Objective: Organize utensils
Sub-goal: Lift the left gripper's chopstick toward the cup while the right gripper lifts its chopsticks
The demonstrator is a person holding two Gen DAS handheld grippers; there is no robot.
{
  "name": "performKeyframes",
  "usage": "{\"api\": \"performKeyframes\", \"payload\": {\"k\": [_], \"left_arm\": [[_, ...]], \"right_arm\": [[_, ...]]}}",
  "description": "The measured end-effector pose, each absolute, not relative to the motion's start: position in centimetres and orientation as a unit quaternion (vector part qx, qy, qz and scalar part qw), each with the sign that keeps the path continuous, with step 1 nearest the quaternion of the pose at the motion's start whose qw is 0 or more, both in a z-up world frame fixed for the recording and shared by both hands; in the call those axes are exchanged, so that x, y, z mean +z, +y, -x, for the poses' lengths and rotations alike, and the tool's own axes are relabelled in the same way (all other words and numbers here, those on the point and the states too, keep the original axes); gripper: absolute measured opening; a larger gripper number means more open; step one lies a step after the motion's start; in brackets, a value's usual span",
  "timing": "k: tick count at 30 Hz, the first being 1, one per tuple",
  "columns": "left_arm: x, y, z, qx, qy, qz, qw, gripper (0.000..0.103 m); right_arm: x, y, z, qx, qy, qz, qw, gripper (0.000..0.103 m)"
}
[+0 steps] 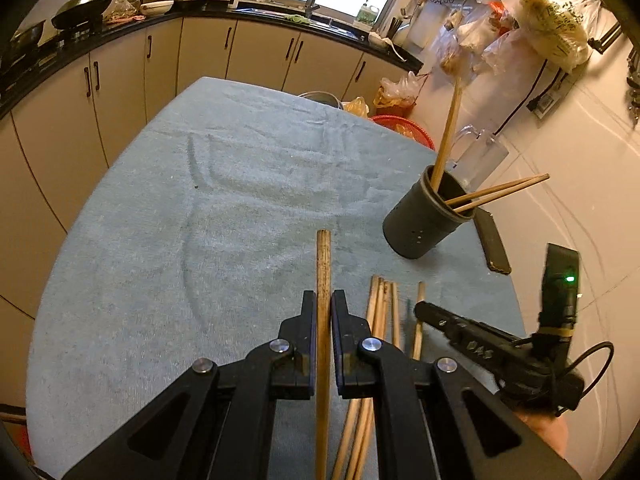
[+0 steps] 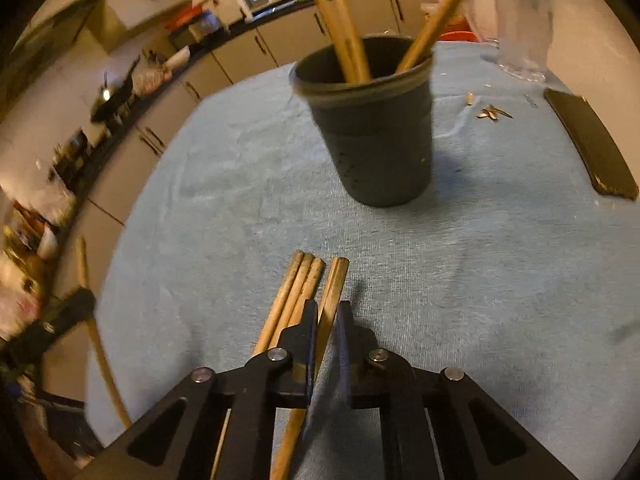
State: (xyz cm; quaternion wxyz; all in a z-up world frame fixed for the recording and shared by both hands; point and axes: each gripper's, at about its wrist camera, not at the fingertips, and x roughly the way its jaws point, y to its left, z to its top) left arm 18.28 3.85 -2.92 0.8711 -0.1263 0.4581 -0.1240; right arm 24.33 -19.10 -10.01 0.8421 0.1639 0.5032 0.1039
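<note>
My left gripper (image 1: 324,308) is shut on a single wooden chopstick (image 1: 323,264), which it holds above the blue towel (image 1: 200,220). In the right wrist view this gripper (image 2: 72,308) shows blurred at the left edge. Several more chopsticks (image 1: 380,304) lie side by side on the towel. My right gripper (image 2: 328,314) is down among them, shut on the rightmost chopstick (image 2: 336,280), with three others (image 2: 304,280) just to its left. A dark round holder (image 2: 376,140) (image 1: 420,220) stands upright beyond, with chopsticks and a long wooden handle leaning in it.
A black phone (image 2: 592,148) lies on the towel right of the holder. A clear glass jug (image 1: 480,156) stands behind it by the wall. Small husks (image 2: 494,113) are scattered near the jug. Kitchen cabinets and a counter (image 1: 120,36) curve around the table's far side.
</note>
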Motion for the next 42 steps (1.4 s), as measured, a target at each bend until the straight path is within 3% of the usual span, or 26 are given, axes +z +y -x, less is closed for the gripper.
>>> {"api": "performKeyframes", "payload": {"k": [13,29,42], "left_arm": [[1.0,3.7,-13.7,-0.102,0.41,0.109,0.9,0.007],[5.0,3.2,-8.0,-0.102,0.357,0.102,0.923,0.007],[8.6,3.9,-8.1,-0.11,0.316,0.101,0.937,0.007]], "right_arm": [[0.2,-21.9,-14.3,0.099,0.346,-0.166,0.918,0.009],[5.1,-23.7,-6.0,0.096,0.275,-0.171,0.941,0.009],[7.6,-24.2,-5.1,0.093,0.245,-0.159,0.952,0.008]]}}
